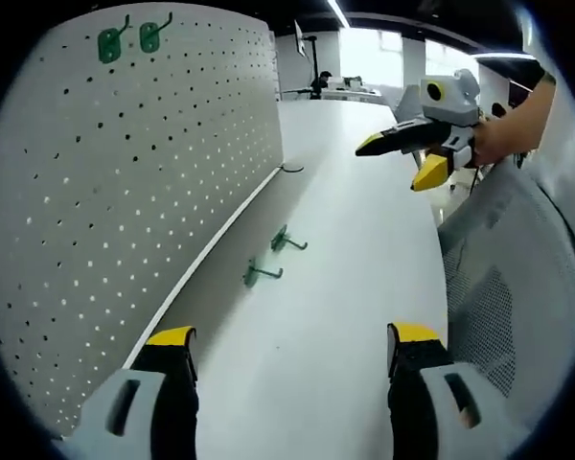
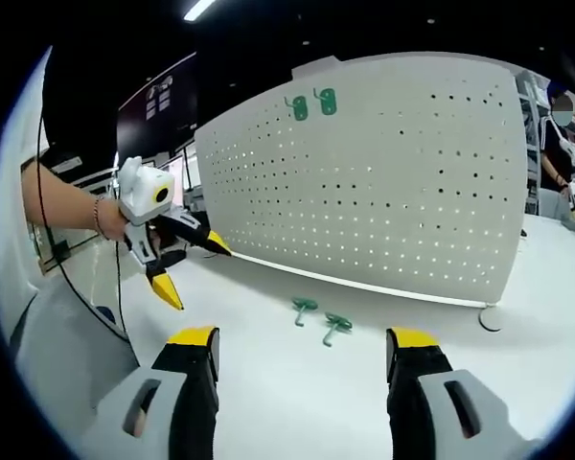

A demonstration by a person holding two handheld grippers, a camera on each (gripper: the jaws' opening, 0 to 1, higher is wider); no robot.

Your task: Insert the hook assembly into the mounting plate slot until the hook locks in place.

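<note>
Both tongs of mine stand wide and hold nothing: left gripper point(image 1: 292, 347) with its yellow-tipped jaws over bare tabletop, right gripper point(image 2: 303, 350) likewise; each also shows in the other's view, held up off the table in a hand, jaws parted, the right one point(image 1: 414, 160) and the left one point(image 2: 190, 265). Item: two loose green hooks lying on the white table point(image 2: 268, 402), just in front of the board's foot and close beside each other without touching, the first hook point(image 2: 304, 308) point(image 1: 263, 273) and the second hook point(image 2: 336, 326) point(image 1: 287, 240); both lie beyond my jaws, neither touched by either gripper. Item: white pegboard point(image 2: 383, 182) point(image 1: 105, 192), standing upright on the table, curved, its face covered in rows of small holes. Item: two mounted green hooks point(image 2: 311, 103) point(image 1: 129, 40), hung side by side near the board's top edge. Item: small dark ring point(image 1: 290, 169) on the table at one end of the board. Item: grey mesh chair back point(image 1: 517, 297) at the table's edge. Item: dark wall screen point(image 2: 158, 110) behind, bearing small pale marks too small to read. No brand or label legible on any piece.
</note>
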